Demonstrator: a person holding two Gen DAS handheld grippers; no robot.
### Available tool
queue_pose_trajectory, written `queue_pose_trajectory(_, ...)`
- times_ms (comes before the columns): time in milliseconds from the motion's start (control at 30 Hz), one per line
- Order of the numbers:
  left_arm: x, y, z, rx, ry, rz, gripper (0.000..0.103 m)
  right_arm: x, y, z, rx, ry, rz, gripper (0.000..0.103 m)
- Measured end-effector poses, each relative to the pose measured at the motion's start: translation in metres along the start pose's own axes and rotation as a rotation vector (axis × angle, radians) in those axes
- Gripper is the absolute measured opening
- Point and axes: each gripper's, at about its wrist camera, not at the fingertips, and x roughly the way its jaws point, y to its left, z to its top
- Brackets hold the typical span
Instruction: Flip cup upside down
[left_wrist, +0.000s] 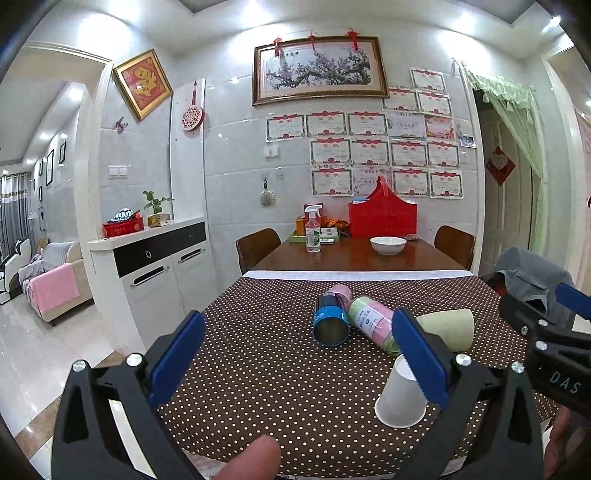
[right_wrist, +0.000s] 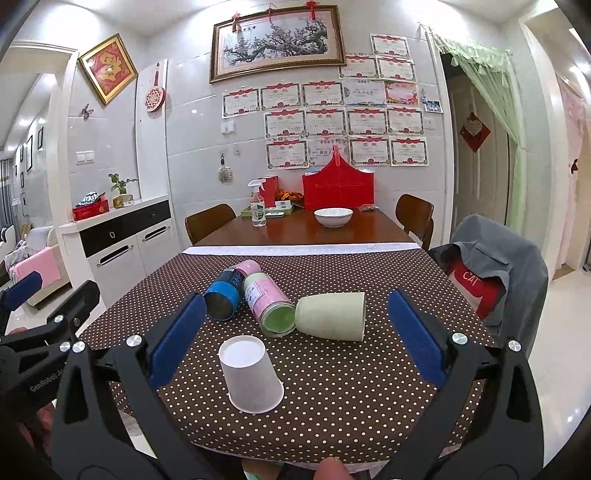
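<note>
Left claw (left_wrist: 295, 362) is spread wide, nothing in it. White paper cup (right_wrist: 251, 373) sits mouth-down on the dotted desk (right_wrist: 351, 387), just in front of the green-lidded can (right_wrist: 271, 304) lying on its side. Right claw (right_wrist: 295, 339) gapes wide too, holding nothing.

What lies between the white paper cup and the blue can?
Only bare polka-dot tablecloth separates the upside-down white paper cup from the blue can, clearest in the right wrist view.
</note>
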Motion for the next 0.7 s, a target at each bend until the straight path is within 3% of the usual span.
queue_pose_trajectory(700, -0.0047, -0.0014, 0.0014, 0.001, -0.016, 0.006, 0.099, 0.0009, 0.0064, 0.0034, 0.004, -0.005, -0.003, 0.097)
